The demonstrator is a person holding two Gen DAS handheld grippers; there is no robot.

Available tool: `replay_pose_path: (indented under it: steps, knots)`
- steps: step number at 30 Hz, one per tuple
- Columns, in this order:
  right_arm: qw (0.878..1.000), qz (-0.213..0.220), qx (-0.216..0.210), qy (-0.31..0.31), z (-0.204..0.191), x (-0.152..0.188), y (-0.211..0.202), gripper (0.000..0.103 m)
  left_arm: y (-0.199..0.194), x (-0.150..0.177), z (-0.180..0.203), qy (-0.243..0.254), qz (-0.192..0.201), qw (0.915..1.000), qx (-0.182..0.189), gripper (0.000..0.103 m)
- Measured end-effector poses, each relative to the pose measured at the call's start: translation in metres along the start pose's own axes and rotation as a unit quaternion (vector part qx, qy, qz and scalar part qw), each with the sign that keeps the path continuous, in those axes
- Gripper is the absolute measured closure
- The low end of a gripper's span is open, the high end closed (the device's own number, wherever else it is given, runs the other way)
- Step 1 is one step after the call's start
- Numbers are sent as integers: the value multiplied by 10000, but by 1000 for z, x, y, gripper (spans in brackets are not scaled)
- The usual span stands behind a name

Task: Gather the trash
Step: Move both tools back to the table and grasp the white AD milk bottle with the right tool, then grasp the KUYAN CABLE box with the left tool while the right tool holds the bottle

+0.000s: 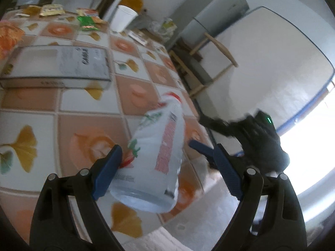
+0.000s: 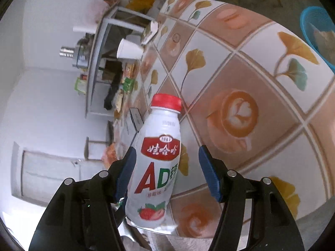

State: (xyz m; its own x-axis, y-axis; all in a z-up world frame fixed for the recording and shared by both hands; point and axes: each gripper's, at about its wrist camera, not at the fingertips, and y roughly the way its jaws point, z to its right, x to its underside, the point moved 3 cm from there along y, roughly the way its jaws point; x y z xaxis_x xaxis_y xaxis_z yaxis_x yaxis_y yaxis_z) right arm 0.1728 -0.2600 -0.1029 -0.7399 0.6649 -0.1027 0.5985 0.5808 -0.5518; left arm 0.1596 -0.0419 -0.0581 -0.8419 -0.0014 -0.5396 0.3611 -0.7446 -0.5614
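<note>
White plastic bottle (image 2: 155,163) with a red cap, tilted over the near edge of the tiled worktop (image 2: 272,108); cannot tell whether it rests on the worktop. Right gripper (image 2: 166,148) partly open around the bottle, one pad against it, a gap at the other. Left gripper (image 1: 167,147) wide above the same edge, bottle between its fingers, unclamped.

The left gripper (image 1: 167,167) hangs over the tiled desk (image 1: 83,108), jaws spread wide. Between them floats a blurred white bottle (image 1: 157,159), red cap pointing away, near the left pad. The right gripper (image 1: 211,152) shows dark at the desk's right edge. Far off stand a flat box (image 1: 56,67) and a white cup (image 1: 123,21).
</note>
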Motion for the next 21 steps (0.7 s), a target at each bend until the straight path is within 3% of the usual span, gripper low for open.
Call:
replay_pose_path:
  steps: [5, 10, 21]
  knots:
    - [9969, -261, 519, -534, -13, -9, 12, 42, 5, 18, 12, 130, -164, 9987, 459, 18]
    - [9844, -722, 919, -1318, -41, -17, 29, 42, 10, 31, 15, 196, -276, 9975, 619, 18]
    - [9560, -1526, 1306, -2137, -71, -9, 53, 42, 19, 32, 7, 51, -333, 9976, 613, 18]
